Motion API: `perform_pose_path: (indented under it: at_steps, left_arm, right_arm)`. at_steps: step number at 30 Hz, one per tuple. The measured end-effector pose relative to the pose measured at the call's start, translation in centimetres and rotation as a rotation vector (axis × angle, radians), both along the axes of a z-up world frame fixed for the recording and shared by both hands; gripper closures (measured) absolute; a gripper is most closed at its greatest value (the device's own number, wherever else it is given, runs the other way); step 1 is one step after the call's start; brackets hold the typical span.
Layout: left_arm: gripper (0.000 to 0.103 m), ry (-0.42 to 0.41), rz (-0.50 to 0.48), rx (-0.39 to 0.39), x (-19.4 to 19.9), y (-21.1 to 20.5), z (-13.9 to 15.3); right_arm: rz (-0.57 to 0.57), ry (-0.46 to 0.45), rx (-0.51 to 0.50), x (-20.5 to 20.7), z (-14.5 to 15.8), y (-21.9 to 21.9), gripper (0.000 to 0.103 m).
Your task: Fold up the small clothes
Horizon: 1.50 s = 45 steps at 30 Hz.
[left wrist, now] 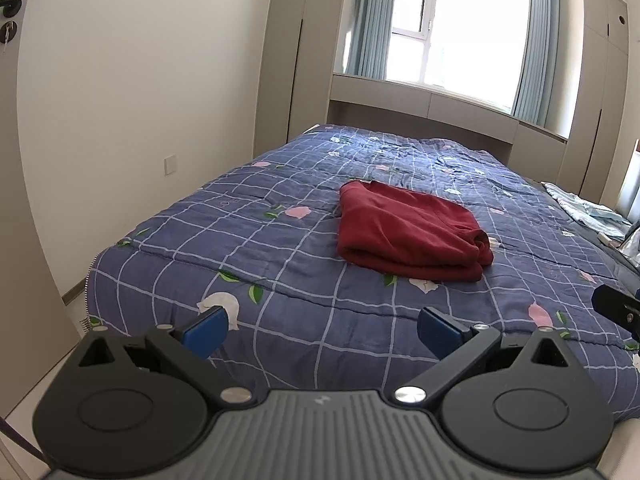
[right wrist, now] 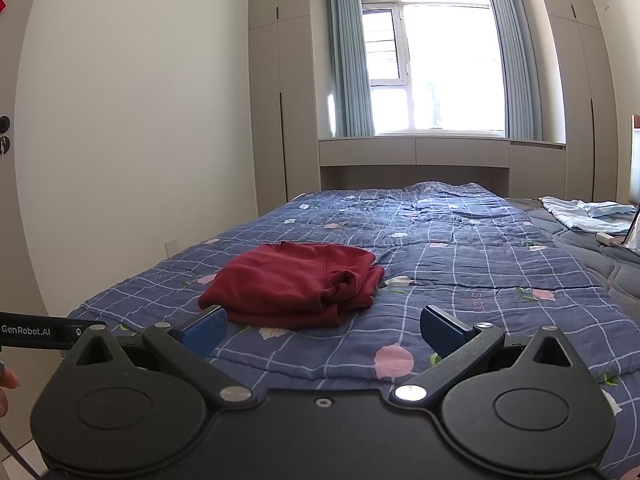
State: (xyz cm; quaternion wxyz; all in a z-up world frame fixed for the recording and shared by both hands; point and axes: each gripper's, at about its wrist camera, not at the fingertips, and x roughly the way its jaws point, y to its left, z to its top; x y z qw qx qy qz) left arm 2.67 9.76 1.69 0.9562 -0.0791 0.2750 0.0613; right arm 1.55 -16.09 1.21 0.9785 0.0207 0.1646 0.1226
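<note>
left wrist view: red garment [left wrist: 412,234] sits mid-bed on the blue checked quilt [left wrist: 280,280], already folded into a compact rectangular stack, layered edges facing the camera. right wrist view shows the same red garment [right wrist: 296,286], left of centre, with a bunched bit of fabric at its right end, so the fold isn't perfectly clean there.

left gripper [left wrist: 322,330]: jaws spread wide, nothing between them, hovering over the near edge of the bed, well short of the garment. right gripper [right wrist: 324,330]: jaws released too, empty, also apart from the cloth. neither touches anything. part of the other gripper's body pokes in at the frame edge in each view.

progress call: this piece looks essentially done, maybe needs a tuck on the bunched end. what's left is likely the next item. pale blue clothes [right wrist: 592,216] lie crumpled at the far right of the bed, on a grey mattress pad [right wrist: 616,276] past the quilt's edge, well apart from the red stack. those look unfolded; can't tell how many pieces.

beyond that: window [right wrist: 436,64] with blue curtains, beige wardrobes either side, plain wall on the left.
</note>
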Motion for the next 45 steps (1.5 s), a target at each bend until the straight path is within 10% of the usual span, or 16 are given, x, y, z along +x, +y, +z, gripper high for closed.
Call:
perform_pose_path:
  at_steps: [45]
  left_arm:
    - [0.0, 0.016, 0.004, 0.004, -0.04, -0.39, -0.3]
  right_arm:
    - [0.004, 0.015, 0.007, -0.06, -0.43, -0.02, 0.001]
